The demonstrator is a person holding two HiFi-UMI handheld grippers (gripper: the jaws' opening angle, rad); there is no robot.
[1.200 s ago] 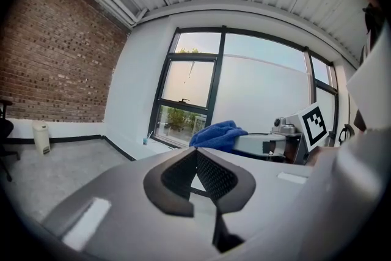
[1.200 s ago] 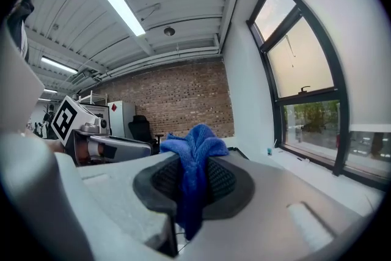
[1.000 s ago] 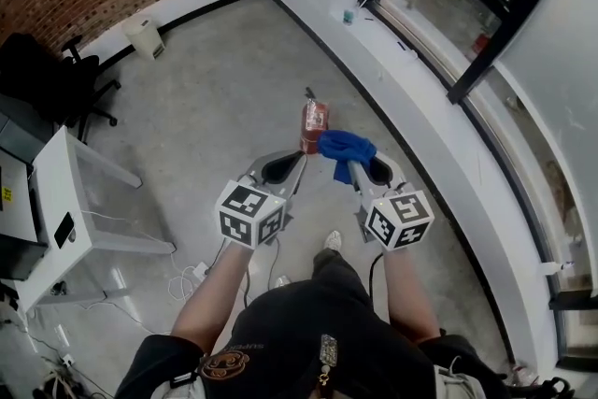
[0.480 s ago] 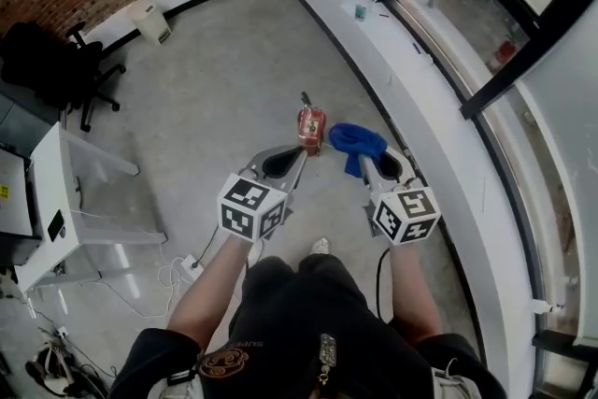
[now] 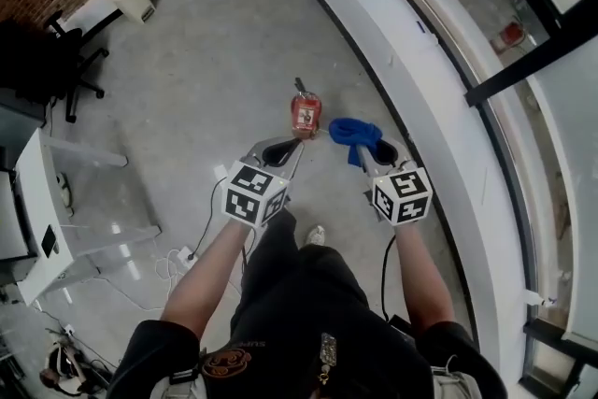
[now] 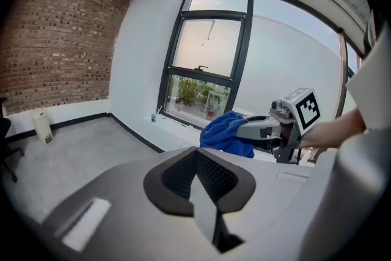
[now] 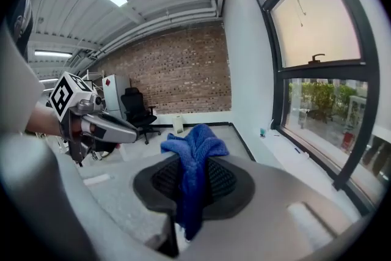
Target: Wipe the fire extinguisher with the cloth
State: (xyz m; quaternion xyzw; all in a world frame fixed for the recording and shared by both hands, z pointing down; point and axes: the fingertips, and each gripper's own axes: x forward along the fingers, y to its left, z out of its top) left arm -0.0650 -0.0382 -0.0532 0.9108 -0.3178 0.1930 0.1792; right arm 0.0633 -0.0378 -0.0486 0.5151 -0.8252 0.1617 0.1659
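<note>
Both grippers were held out low over the concrete floor — the left gripper had its jaws pressed together on nothing, while the right gripper was clamped on a bunched blue cloth. The red fire extinguisher stood on the floor just past the left gripper's tips, with the cloth near it on the right — not touching, far as I could tell.
</note>
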